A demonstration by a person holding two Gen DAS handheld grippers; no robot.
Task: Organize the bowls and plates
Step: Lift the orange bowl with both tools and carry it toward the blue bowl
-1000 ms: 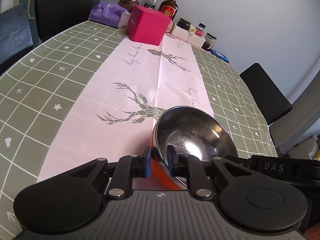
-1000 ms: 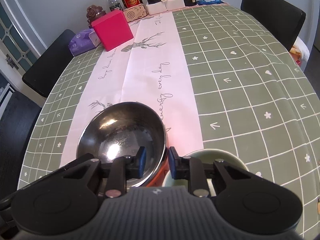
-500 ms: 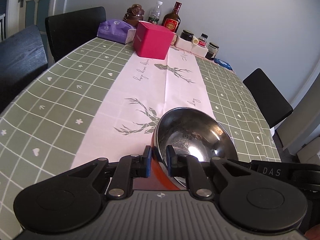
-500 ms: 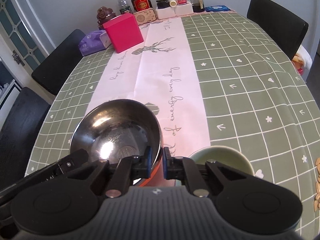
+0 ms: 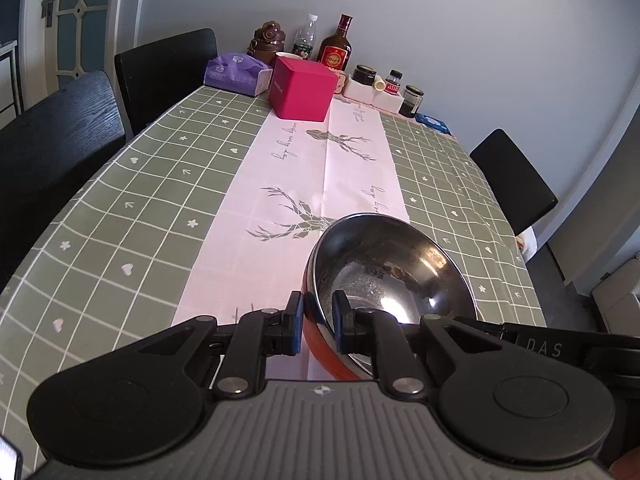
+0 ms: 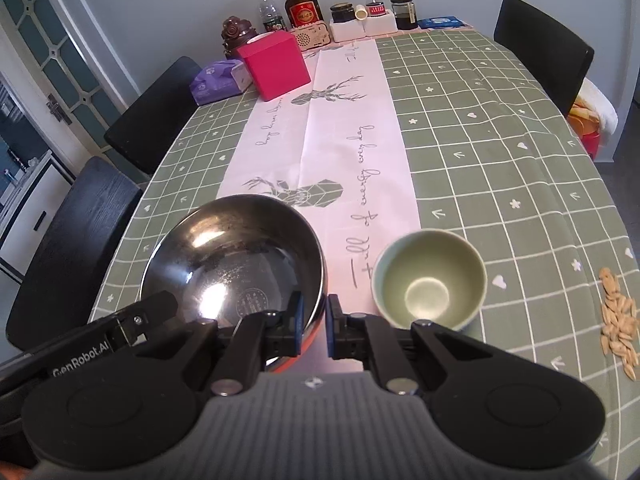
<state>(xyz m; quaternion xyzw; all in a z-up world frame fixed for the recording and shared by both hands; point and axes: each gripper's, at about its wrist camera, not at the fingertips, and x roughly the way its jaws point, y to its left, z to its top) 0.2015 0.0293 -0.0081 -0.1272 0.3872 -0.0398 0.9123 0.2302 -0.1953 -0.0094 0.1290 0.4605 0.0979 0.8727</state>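
Table: we see a long table [image 6: 500,128] under a green grid cloth with a pale pink runner [image 6: 344,128] down its middle; wide bare cloth lies ahead of both grippers and to the right.
Chairs: black chairs [image 5: 52,152] stand along the left edge, and another [image 6: 540,48] at the far right corner.
Far end: a pink box [image 6: 276,64], a purple tissue pack [image 6: 218,80], bottles [image 6: 302,4] and jars crowd the wall side.
Steel bowl: we hold a shiny metal bowl [image 6: 236,256] with an orange outer wall, raised at the near end over the runner's left edge; its inside shows faint smears.
Left gripper: our left gripper [image 5: 316,322] is clamped on the bowl's near-left rim, one finger inside, one outside.
Right gripper: our right gripper [image 6: 314,326] pinches the bowl's right rim the same way.
Green bowl: a smaller pale green bowl [image 6: 430,280] sits upright just right of the steel bowl, apart from it.
Seeds: a small heap of seeds [image 6: 620,320] lies near the right edge.
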